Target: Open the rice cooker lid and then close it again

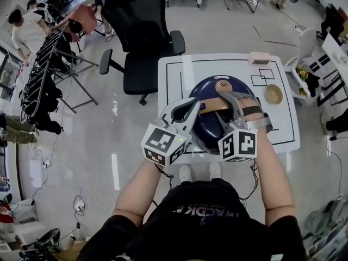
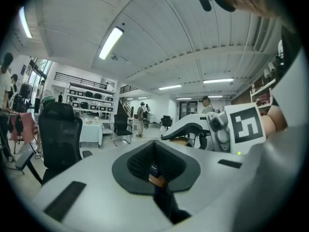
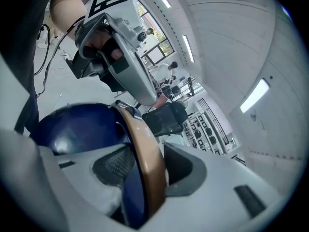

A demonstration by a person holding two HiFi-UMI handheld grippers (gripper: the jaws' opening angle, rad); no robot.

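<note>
Room: open workshop with a pale floor; a black chair (image 1: 142, 31) stands behind the white surface (image 1: 174, 72), which carries black outlines.
Cooker: the dark blue cooker (image 1: 208, 125) sits at the near middle of the surface, just in front of the person. Its lid looks down, with a round tan vent (image 1: 223, 85) on the far side of the top.
Handle: the tan handle (image 1: 215, 103) arches across the cooker's top from left to right.
Left tongs: the left tongs (image 2: 154, 153) are closed, pads pressed together. The tips are at the handle's left end, and a sliver of tan and blue shows just beneath the pads.
Right tongs: the right tongs (image 3: 145, 158) are clamped on the handle near its right end, with the tan band between the pads and the jaws fairly wide.
Bowl: a tan bowl (image 1: 273, 93) sits toward the right edge, well apart from the cooker.
Box: a pink box (image 1: 259, 58) lies at the far edge.
Person: bare forearms reach in from the near side.
</note>
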